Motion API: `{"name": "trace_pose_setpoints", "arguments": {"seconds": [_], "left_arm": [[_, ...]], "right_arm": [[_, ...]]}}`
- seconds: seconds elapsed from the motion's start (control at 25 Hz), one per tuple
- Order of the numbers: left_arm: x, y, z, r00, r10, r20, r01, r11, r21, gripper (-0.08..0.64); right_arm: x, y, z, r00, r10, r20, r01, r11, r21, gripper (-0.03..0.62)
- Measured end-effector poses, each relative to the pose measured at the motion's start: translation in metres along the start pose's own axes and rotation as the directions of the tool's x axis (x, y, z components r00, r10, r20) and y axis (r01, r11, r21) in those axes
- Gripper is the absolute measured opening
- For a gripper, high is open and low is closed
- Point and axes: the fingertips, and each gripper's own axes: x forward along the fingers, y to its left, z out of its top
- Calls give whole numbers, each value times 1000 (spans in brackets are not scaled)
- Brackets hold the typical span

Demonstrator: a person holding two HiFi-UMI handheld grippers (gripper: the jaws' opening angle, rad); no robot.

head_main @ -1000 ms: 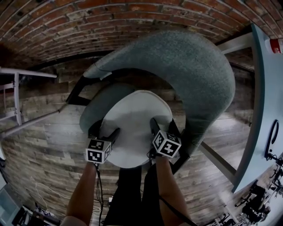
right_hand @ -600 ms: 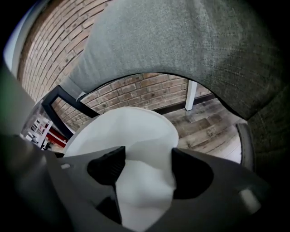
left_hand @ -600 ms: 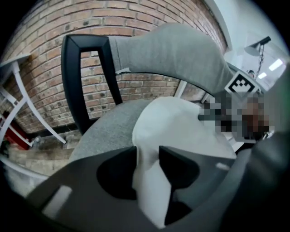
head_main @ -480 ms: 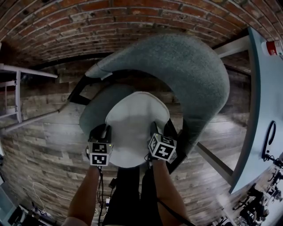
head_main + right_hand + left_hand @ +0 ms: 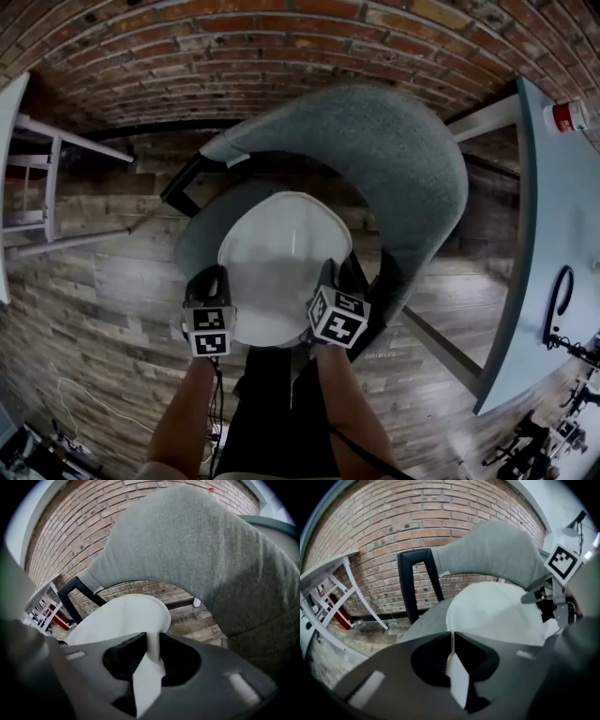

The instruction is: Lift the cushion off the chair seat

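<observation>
We have just been closing the left tool (image 5: 212,279) and right tool (image 5: 328,274); both now pinch the near edge of the cushion (image 5: 281,246), one at each side, so it can lift level off the chair (image 5: 394,159).

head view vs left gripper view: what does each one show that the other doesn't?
Head view only: the person's forearms, and a pale table at right bearing a red-and-white container.
Left gripper view only: the left gripper's hold: its jaws, which have just been closing, pinch a fold of the white cushion's edge.
Both: the cushion, the grey chair, the brick wall, the white furniture legs, and the right gripper, whose jaws have also just been closing on the cushion.
</observation>
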Motion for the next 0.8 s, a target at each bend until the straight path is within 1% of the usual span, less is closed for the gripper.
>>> {"name": "trace_pose_setpoints", "arguments": {"seconds": [0.12,0.28,0.44,0.56,0.8], "left_arm": [[-22,7,15,998,51,45,-51,999,-3,17],[-58,13,35,989,108,99,-106,994,-21,17],[-99,13,56,975,161,156,-157,987,-35,17],[-138,7,70,963,197,186,-188,980,-63,17],[-217,-21,87,946,241,215,-223,969,-106,17]], "right_arm": [[-15,10,11,999,36,17,-36,999,-1,86],[-44,24,33,996,79,51,-77,996,-38,84],[-78,36,61,989,125,85,-118,990,-79,84],[-112,42,81,979,168,116,-154,981,-119,84],[-194,37,99,965,218,147,-194,967,-163,80]]}}
